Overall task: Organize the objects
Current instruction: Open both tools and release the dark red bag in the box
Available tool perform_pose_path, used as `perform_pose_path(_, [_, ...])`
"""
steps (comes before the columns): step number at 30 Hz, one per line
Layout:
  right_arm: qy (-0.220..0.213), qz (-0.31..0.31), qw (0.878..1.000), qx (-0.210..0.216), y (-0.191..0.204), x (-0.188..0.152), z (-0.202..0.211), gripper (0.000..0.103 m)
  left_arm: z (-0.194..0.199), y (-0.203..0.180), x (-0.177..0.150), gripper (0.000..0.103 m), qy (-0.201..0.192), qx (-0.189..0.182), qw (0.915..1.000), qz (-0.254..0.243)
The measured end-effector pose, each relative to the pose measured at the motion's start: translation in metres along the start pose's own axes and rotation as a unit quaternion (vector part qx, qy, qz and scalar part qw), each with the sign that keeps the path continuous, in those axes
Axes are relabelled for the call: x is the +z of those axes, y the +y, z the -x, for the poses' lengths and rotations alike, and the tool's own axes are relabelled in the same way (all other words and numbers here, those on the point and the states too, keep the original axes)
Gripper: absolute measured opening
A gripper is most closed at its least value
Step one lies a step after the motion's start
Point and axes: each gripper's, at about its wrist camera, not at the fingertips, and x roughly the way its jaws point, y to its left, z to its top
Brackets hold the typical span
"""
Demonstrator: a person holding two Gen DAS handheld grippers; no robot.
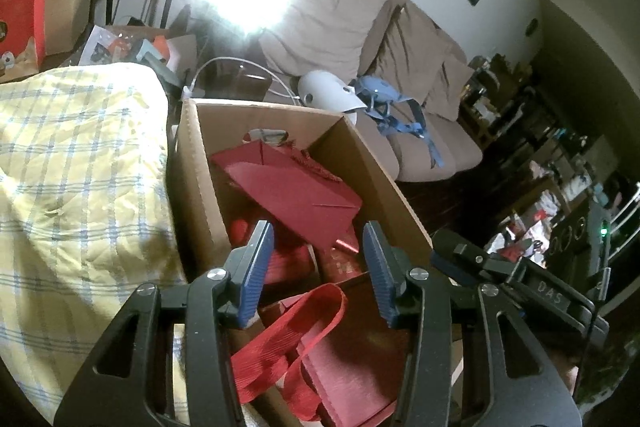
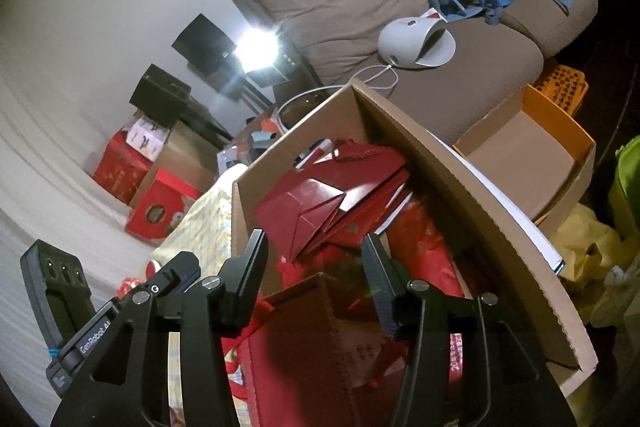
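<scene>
Cardboard box [image 1: 200, 187] w/ red gift bags [image 1: 288, 187] sits just ahead of both grippers, beside a yellow plaid blanket [image 1: 80, 167]. Brown sofa [image 1: 340, 19] beyond the fingertips. Left gripper [image 1: 318, 247] & right gripper [image 2: 316, 259]: jaws part-open over the bags, gripping nothing.

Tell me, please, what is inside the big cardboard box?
The cardboard box holds red things: a folded red paper bag on top and another bag with a red ribbon handle nearer the grippers. What lies beneath them, down to the bottom, is covered.
</scene>
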Motion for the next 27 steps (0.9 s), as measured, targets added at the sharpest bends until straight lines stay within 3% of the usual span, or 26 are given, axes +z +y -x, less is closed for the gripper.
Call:
perform_pose_path(12, [-0.006,0.014,1.000,-0.007,0.007,-0.001,0.003,0.057,0.031,0.009,0.009,0.058,-0.033,0.037,0.9983,-0.029])
perform_pose_path(21, [-0.013,0.029,0.999,0.014,0.020,0.000,0.013,0.060,0.073,0.016,0.021,0.064,-0.070,0.081,0.9910,-0.080])
perform_pose_path(23, [-0.015,0.034,0.999,0.016,0.024,0.000,0.015,0.061,0.083,0.019,0.023,0.069,-0.080,0.088,0.9892,-0.085])
perform_pose_path(27, [-0.018,0.050,0.998,0.015,0.035,-0.003,0.018,0.064,0.103,0.031,0.029,0.069,-0.093,0.089,0.9881,-0.084])
